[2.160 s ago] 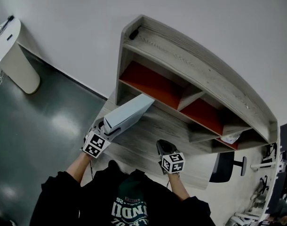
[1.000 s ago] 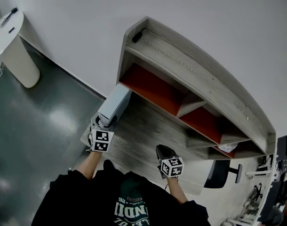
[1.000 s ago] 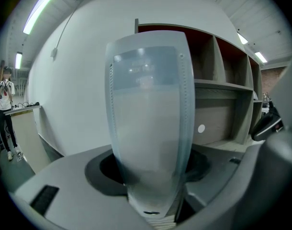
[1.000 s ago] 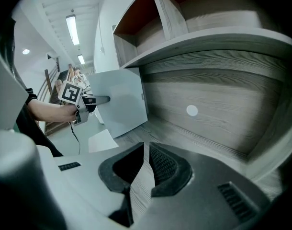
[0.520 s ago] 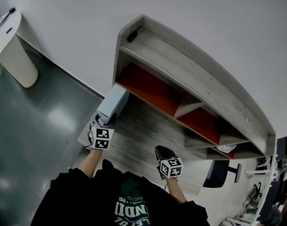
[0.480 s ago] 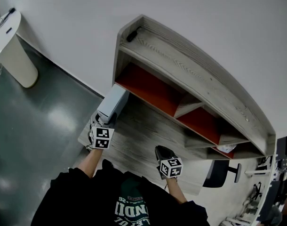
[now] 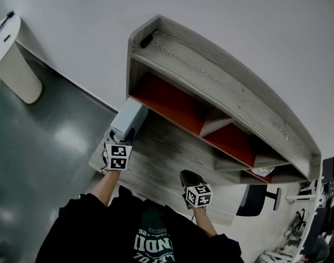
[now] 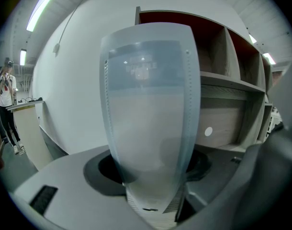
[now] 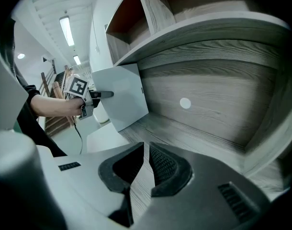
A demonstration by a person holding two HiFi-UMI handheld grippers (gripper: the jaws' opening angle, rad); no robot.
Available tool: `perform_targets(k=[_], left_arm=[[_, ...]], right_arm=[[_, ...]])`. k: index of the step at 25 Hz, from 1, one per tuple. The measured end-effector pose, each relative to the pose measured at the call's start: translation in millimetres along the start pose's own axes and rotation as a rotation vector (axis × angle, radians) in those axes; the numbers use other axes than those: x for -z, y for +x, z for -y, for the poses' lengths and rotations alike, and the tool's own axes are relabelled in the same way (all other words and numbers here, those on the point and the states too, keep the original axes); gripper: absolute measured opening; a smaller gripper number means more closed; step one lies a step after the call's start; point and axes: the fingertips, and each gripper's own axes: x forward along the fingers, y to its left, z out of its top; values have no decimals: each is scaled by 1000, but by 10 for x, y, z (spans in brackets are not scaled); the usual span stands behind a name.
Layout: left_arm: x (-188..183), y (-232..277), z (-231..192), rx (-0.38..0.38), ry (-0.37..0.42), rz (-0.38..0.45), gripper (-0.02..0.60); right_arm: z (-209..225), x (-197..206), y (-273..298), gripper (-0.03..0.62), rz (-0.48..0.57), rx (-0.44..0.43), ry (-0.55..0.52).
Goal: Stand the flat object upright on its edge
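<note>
Jaws of the left hand-held gripper (image 8: pixel 151 202) pinch the near edge of the flat object (image 8: pixel 148 119), having just eased slightly wider with it between them. Grey and slab-like, the flat object (image 7: pixel 128 118) stands on its narrow edge at the left end of the wood-grain surface (image 7: pixel 167 158), just beside the left wall of the shelf unit (image 7: pixel 211 70). From the right gripper view it leans a little, its lower edge down at the surface. The right hand-held gripper (image 9: pixel 146 169) has its pads almost pressed together on nothing, above the front of the surface, well apart from the flat object.
</note>
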Motion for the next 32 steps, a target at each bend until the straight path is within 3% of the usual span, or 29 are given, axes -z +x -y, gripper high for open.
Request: perform_targets(k=[13, 32], left_arm=[[14, 26, -13, -5, -18, -33, 305], [178, -278, 71, 104, -12, -57, 347]], right_arm=[[-40, 6, -16, 57, 7, -7, 0], [-360, -153, 25, 57, 74, -13, 6]])
